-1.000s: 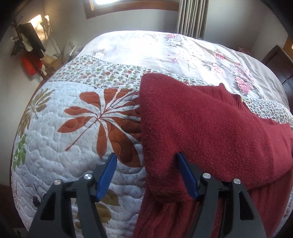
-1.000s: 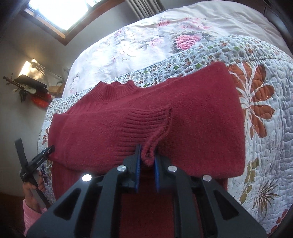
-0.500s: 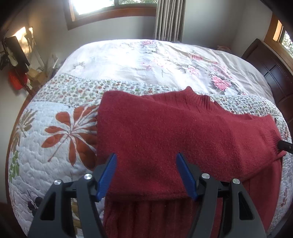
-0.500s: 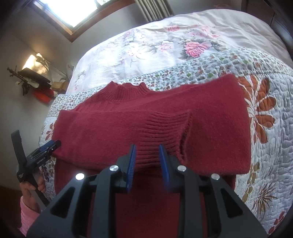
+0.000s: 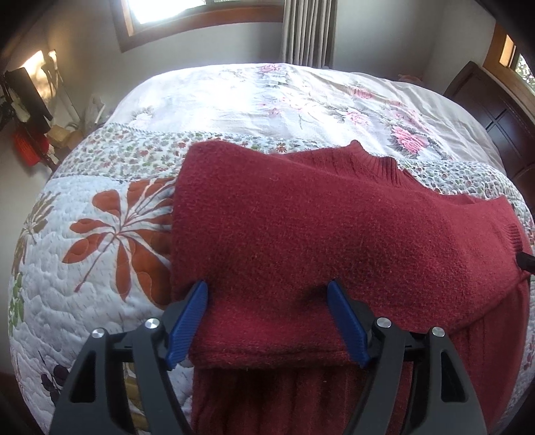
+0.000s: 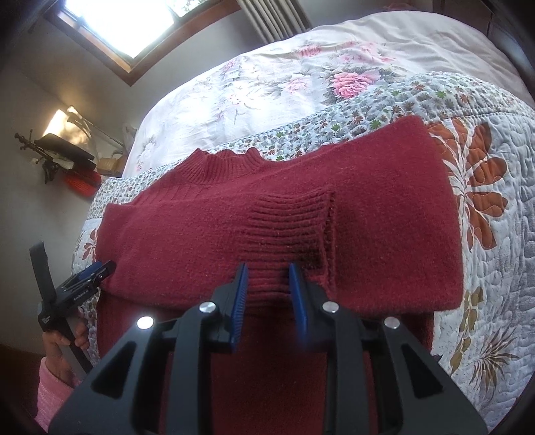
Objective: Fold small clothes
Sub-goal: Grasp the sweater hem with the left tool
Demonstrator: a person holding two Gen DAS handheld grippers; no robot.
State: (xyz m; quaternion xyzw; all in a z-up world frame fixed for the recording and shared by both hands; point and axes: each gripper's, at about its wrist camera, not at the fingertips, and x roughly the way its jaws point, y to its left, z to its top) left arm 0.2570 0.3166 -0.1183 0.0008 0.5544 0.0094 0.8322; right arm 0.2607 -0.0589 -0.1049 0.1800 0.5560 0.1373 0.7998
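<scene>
Nearest, the left hand-held gripper (image 5: 267, 291) is seen spread wide over the near folded edge of the red sweater (image 5: 334, 234), nothing clamped. The right hand-held gripper (image 6: 267, 271) is parted too, released just before the ribbed cuff (image 6: 287, 227) laid on the sweater. The sweater is spread across the quilt (image 5: 83, 267) on the bed (image 6: 367, 40), sleeves folded in, collar (image 6: 227, 160) at the far side. Bare quilt is left on both flanks. Beyond, floral bedding is seen, then a curtain (image 5: 307, 33) and a window (image 6: 127, 20).
</scene>
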